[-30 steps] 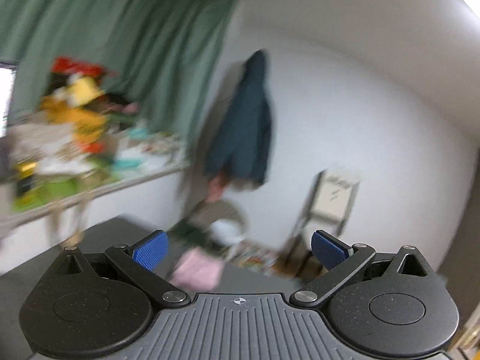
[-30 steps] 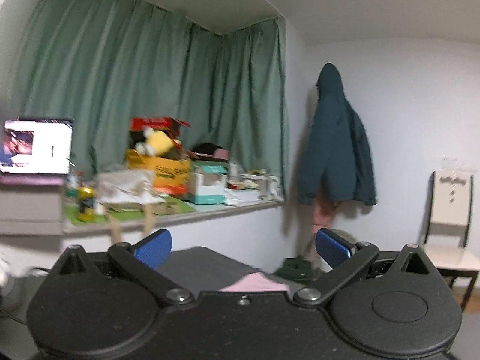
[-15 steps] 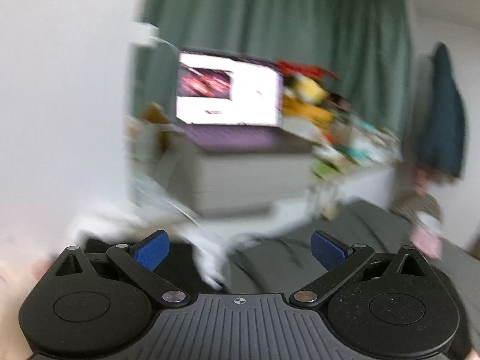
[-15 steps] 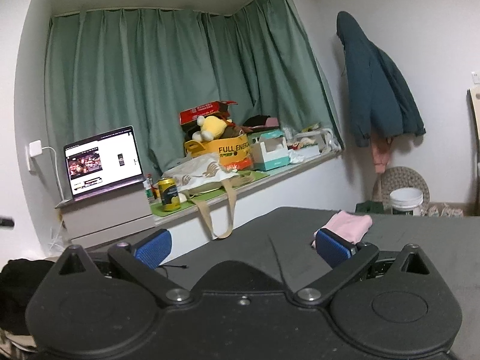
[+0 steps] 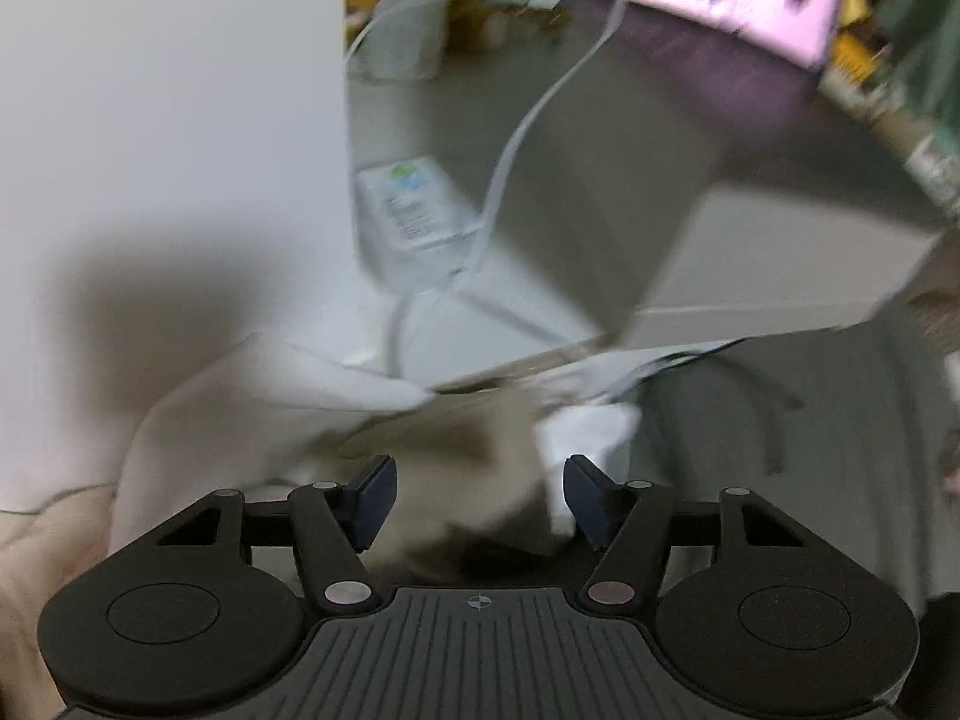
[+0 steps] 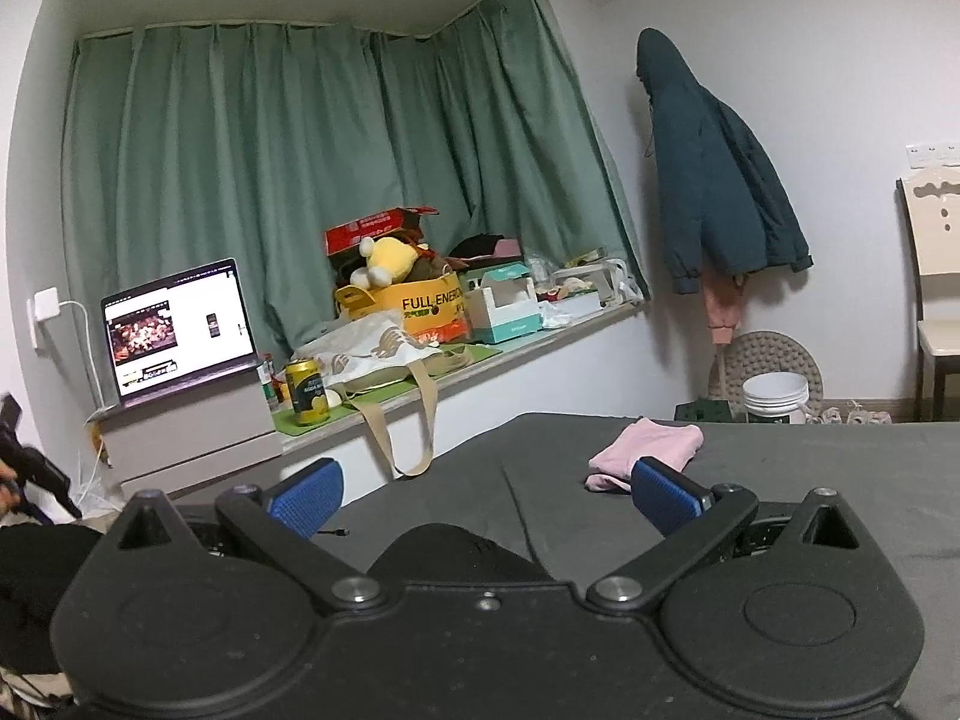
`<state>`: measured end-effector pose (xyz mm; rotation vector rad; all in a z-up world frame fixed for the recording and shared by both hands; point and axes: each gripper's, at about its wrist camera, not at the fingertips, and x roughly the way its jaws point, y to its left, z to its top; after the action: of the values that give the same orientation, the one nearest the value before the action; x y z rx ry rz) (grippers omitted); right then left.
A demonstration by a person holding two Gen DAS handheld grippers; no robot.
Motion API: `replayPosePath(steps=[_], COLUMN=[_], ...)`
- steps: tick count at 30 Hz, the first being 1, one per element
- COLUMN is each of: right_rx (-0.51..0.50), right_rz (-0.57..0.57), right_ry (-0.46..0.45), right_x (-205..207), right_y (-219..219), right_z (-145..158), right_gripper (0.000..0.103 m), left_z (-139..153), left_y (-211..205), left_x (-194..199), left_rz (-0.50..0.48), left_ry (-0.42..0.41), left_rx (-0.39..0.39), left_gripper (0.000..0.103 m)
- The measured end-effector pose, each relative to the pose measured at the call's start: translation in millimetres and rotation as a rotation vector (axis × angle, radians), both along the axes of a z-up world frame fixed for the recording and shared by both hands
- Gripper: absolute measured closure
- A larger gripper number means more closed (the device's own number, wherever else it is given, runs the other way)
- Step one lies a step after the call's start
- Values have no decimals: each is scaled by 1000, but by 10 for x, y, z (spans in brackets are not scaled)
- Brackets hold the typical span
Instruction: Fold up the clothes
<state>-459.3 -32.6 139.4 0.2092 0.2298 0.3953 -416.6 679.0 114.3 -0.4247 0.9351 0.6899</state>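
Observation:
A folded pink garment (image 6: 651, 450) lies on the dark grey bed sheet (image 6: 810, 480), just beyond my right gripper (image 6: 483, 489), which is open and holds nothing. In the blurred left wrist view, my left gripper (image 5: 477, 501) points down at a heap of pale cream and white clothes (image 5: 252, 414) by the wall. Its jaws are narrower than before but still apart, with beige fabric (image 5: 456, 450) below them; whether they touch it is unclear. A dark garment (image 6: 36, 570) shows at the lower left of the right wrist view.
A grey drawer unit (image 6: 186, 438) carries an open laptop (image 6: 180, 330) with a white charger cable (image 5: 528, 120). The window ledge (image 6: 480, 360) holds a can, a tote bag, boxes and a plush toy. A dark jacket (image 6: 708, 174) hangs on the wall; a chair (image 6: 936, 276) stands right.
My left gripper swung left and down, from the room towards the pile of pale clothes by the wall, and its jaws narrowed. My right gripper tilted slightly; the pink garment stays put.

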Motion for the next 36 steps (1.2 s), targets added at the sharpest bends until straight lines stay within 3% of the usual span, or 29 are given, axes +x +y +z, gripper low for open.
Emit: replayPosePath(steps=[2,3,7,9,12,19,22,23,26,29,31,32,34,35,36], right_rx=[-4,-10,-27,-27,-28,-23,-26,-23,-10,-3,6,10,16,17,19], right_rz=[0,-1,11,14,9,6,8,9,10,10,15,19,27,31,35], right_ry=[10,15,25,23,19,13,6,5,1,-11,-17,-17,-13,-10,-6], right_x=[12,15,-8,-34,-65,-99,-131,-140,-155,-197,-224,-235,-253,-261,-268], right_y=[14,25,57,61,64,70,74,71,51,25,-6,-21,-41,-48,-56], right_z=[-26,-41,-87,-82,-72,-54,-46,-45,-41,-25,-20,-25,-48,-62,-76], right_gripper=[0,0,0,0,0,0,0,0,0,0,0,0,0,0,0], left_z=[-132,-185,-331,-294,-201,356,814,1026,1672,2084,2103,2053,1677,1480,1283], left_y=[62,80,111,67,-51,-659,-1003,-1137,-1550,-1927,-2167,-2263,-2322,-2348,-2373], left_x=[78,94,94,25,-106,-406,-621,-722,-896,-821,-667,-603,-446,-366,-286], left_rz=[4,11,47,37,-3,-258,-387,-444,-575,-736,-830,-846,-849,-848,-847], left_ry=[20,11,-43,-112,-232,-520,-681,-772,-915,-860,-738,-679,-548,-482,-416], left_rx=[18,-2,-70,-78,-87,-77,-18,13,127,179,236,262,251,244,236], left_gripper=[45,59,85,97,100,101,103,103,103,103,103,102,94,78,50])
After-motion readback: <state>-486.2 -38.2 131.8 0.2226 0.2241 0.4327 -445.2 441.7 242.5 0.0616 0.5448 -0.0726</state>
